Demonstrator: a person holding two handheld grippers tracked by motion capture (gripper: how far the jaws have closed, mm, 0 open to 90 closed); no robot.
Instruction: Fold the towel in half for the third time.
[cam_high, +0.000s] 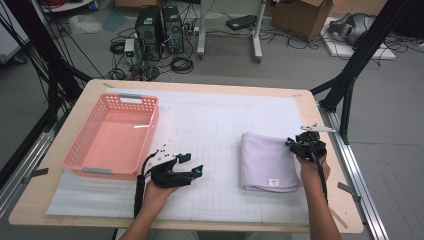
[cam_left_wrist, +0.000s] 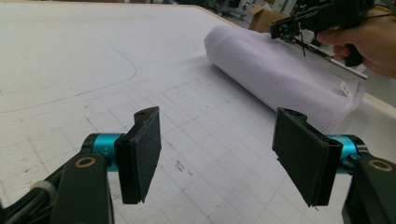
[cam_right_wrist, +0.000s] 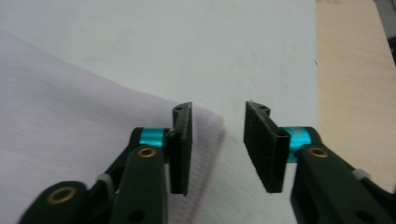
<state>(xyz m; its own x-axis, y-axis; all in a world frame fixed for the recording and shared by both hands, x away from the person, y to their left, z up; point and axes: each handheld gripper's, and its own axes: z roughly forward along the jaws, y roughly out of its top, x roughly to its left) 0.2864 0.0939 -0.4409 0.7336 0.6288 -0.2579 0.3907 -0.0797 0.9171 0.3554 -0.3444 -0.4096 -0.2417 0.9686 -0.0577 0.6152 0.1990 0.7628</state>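
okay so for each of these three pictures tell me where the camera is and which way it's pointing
High view: fixed above the person's side, looking forward and down on the table; both forearms, left gripper, right gripper, pink basket, folded towel.
Left gripper view: rides the left gripper, looks low across the mat toward the towel; open fingers, other hand.
Right gripper view: rides the right gripper, looks down at the towel's edge.
Shared: all three show the towel.

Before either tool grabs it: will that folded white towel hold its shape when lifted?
Probably not. The folded towel looks like soft pile cloth, so it would likely sag and unfold if pinched at one edge. It seems light and lies flat, unlikely to roll. Its fuzzy surface should grip well.
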